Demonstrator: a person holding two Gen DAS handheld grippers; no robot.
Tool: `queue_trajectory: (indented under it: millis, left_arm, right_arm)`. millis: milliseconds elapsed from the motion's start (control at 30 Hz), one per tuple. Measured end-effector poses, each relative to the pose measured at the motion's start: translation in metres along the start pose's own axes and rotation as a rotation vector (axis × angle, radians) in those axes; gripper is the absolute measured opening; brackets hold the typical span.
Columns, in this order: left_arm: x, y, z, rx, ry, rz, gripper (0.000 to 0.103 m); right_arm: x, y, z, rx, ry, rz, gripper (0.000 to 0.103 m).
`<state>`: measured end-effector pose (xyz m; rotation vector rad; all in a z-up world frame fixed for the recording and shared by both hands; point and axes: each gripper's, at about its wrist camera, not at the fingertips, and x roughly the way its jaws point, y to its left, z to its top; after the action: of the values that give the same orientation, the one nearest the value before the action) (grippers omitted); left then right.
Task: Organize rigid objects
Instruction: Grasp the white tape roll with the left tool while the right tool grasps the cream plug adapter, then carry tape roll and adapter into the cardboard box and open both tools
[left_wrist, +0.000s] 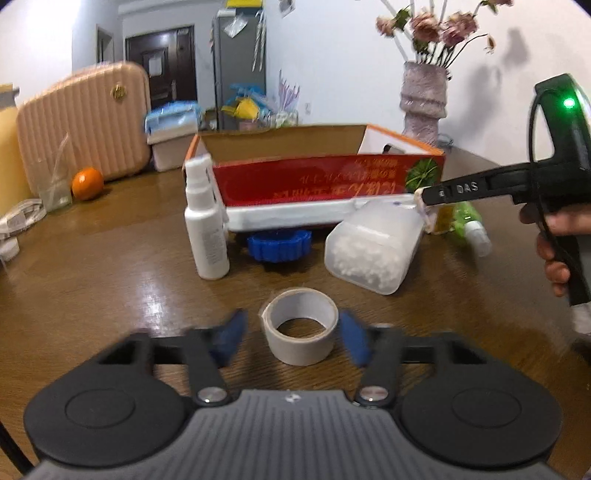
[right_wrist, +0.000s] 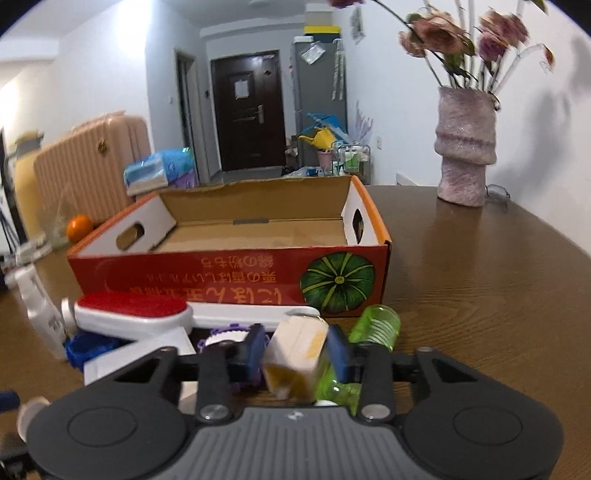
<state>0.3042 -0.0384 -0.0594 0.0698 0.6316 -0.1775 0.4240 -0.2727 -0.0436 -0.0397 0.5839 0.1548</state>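
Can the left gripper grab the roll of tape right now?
Probably yes. The roll of tape stands on the table right between the open fingers of the left gripper, with nothing between them. The white bottle and the clear tub stand farther back, out of the way.

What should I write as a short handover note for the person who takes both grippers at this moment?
Left gripper: open, its fingers either side of the tape roll on the table, not closed.
Right gripper: shut on the small cream bottle, in front of the cardboard box.
Done: nothing visible in the box.
Left: white spray bottle, blue cap, clear plastic container, green bottle, red-topped brush, all on the table outside the box.
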Motion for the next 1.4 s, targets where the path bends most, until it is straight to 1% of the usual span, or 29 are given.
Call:
queue_trajectory:
  millis: [33,67,133,167,200,267,333,400,500,633,800,933,1000,1067,1167,1300,1400]
  left_arm:
    - [0.001,0.002,0.001,-0.017,0.003,-0.008,0.043]
    - [0.001,0.003,0.001,-0.029,0.002,-0.017,0.043]
    - [-0.004,0.003,0.001,-0.034,-0.021,-0.016,0.043]
    - [-0.009,0.003,0.002,-0.035,-0.045,-0.011,0.043]
    - [-0.015,0.003,0.002,-0.034,-0.062,-0.004,0.043]
    - [-0.03,0.001,0.004,-0.025,-0.106,0.016,0.043]
    - [-0.048,-0.003,0.004,-0.008,-0.18,0.057,0.043]
    - [-0.067,-0.008,0.002,0.013,-0.256,0.121,0.043]
    - [-0.098,-0.011,-0.001,0.004,-0.333,0.159,0.043]
    - [-0.138,-0.016,-0.01,-0.02,-0.396,0.178,0.043]
    - [-0.186,-0.027,-0.029,-0.031,-0.47,0.186,0.043]
    - [-0.221,-0.032,-0.046,-0.043,-0.528,0.168,0.043]
    - [-0.232,-0.03,-0.05,-0.052,-0.544,0.151,0.043]
    - [-0.24,-0.029,-0.05,-0.054,-0.548,0.131,0.043]
    - [-0.242,-0.032,-0.043,-0.032,-0.541,0.135,0.043]
    - [-0.241,-0.037,-0.038,-0.026,-0.55,0.151,0.043]
    - [-0.234,-0.04,-0.035,-0.036,-0.52,0.14,0.043]
  right_arm:
    - [0.003,0.003,0.001,-0.03,0.019,-0.004,0.031]
    - [0.006,0.003,0.002,-0.033,0.036,0.004,0.031]
    - [0.012,-0.002,0.002,0.004,0.059,0.026,0.031]
    - [0.012,-0.005,0.001,0.026,0.049,0.03,0.031]
    - [0.01,-0.005,0.0,0.023,0.042,0.023,0.031]
    - [-0.001,-0.001,-0.002,0.005,0.003,-0.015,0.031]
    - [-0.016,0.0,-0.003,0.011,-0.028,-0.007,0.031]
    - [-0.039,0.003,-0.004,0.006,-0.074,0.0,0.031]
    - [-0.08,0.013,-0.011,-0.029,-0.14,-0.004,0.031]
    - [-0.138,0.027,-0.028,-0.044,-0.222,0.026,0.031]
    - [-0.211,0.048,-0.062,-0.026,-0.324,0.051,0.031]
    - [-0.257,0.068,-0.085,0.001,-0.395,0.03,0.031]
    - [-0.274,0.076,-0.095,0.026,-0.422,0.031,0.031]
    - [-0.288,0.086,-0.105,0.018,-0.438,0.027,0.031]
    - [-0.302,0.096,-0.12,0.008,-0.467,0.024,0.031]
    - [-0.303,0.095,-0.127,0.015,-0.462,0.056,0.031]
    - [-0.302,0.09,-0.127,0.023,-0.467,0.06,0.031]
